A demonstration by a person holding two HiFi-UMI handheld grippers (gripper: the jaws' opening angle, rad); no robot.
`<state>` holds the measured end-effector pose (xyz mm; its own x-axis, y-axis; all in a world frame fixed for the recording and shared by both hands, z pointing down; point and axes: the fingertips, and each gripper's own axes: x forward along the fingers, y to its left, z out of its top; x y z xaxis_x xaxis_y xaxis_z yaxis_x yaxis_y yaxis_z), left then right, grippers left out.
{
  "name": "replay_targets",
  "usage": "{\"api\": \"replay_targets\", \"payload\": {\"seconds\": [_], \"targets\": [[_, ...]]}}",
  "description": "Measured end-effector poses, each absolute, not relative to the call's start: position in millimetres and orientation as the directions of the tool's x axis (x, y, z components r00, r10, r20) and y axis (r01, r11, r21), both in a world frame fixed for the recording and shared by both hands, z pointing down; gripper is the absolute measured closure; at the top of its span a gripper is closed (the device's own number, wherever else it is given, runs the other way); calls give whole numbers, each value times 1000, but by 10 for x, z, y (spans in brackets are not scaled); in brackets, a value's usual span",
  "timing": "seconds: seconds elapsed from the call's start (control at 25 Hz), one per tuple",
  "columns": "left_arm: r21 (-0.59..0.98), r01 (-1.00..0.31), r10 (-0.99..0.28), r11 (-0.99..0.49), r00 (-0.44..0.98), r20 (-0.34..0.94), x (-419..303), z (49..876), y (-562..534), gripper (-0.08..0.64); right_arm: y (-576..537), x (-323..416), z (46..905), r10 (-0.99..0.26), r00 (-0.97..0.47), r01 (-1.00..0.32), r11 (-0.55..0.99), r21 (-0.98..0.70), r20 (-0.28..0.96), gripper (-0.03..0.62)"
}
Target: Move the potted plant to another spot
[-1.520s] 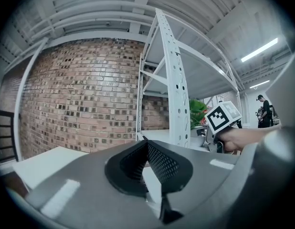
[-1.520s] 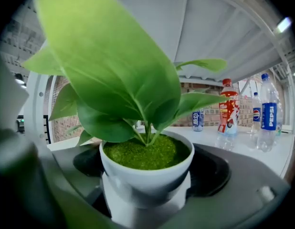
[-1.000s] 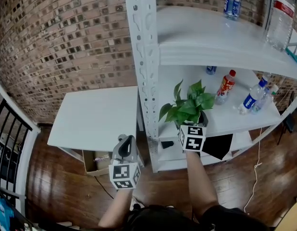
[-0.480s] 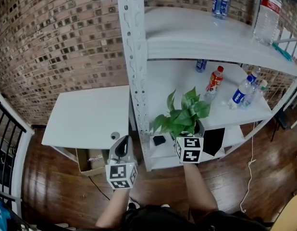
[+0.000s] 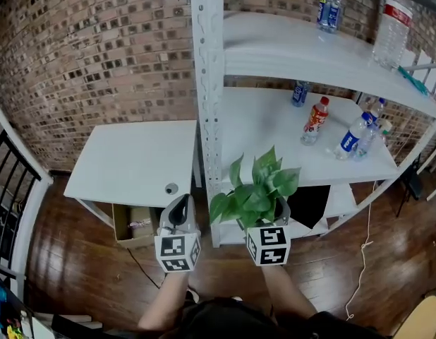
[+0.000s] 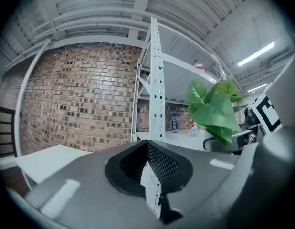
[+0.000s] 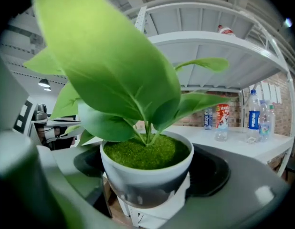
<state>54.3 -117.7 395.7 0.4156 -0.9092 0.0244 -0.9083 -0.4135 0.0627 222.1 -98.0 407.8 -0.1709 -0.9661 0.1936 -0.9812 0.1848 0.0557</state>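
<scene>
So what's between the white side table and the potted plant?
The shelving unit's perforated white upright stands between the table and the potted plant, which the right gripper holds. The head view shows it, the left gripper view too.

the right gripper point(image 5: 266, 221) has drawn the potted plant point(image 5: 257, 189) back off the shelf point(image 5: 274, 129), from its front-left corner to clear of its front edge

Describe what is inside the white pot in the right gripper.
The pot holds a green mossy surface with plant stems rising from it; anything beneath that surface is covered.
</scene>
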Motion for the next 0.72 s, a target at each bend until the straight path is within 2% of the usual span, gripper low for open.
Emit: {"api": "replay_targets", "payload": {"seconds": [0.24, 0.48, 0.72], "targets": [[79, -939, -941, -335, 337, 21, 202, 3972, -1101, 548, -834, 1678, 4098, -937, -291, -951, 305, 47, 193, 98], [92, -973, -976, -210, 214, 44, -482, 4140, -1034, 548, -903, 871, 4204, -874, -438, -889, 455, 40, 210, 98], [91, -987, -989, -134, 139, 52, -1257, 4250, -1278, 548, -1295, 53, 4347, -838, -506, -851, 523, 41, 204, 98]]}}
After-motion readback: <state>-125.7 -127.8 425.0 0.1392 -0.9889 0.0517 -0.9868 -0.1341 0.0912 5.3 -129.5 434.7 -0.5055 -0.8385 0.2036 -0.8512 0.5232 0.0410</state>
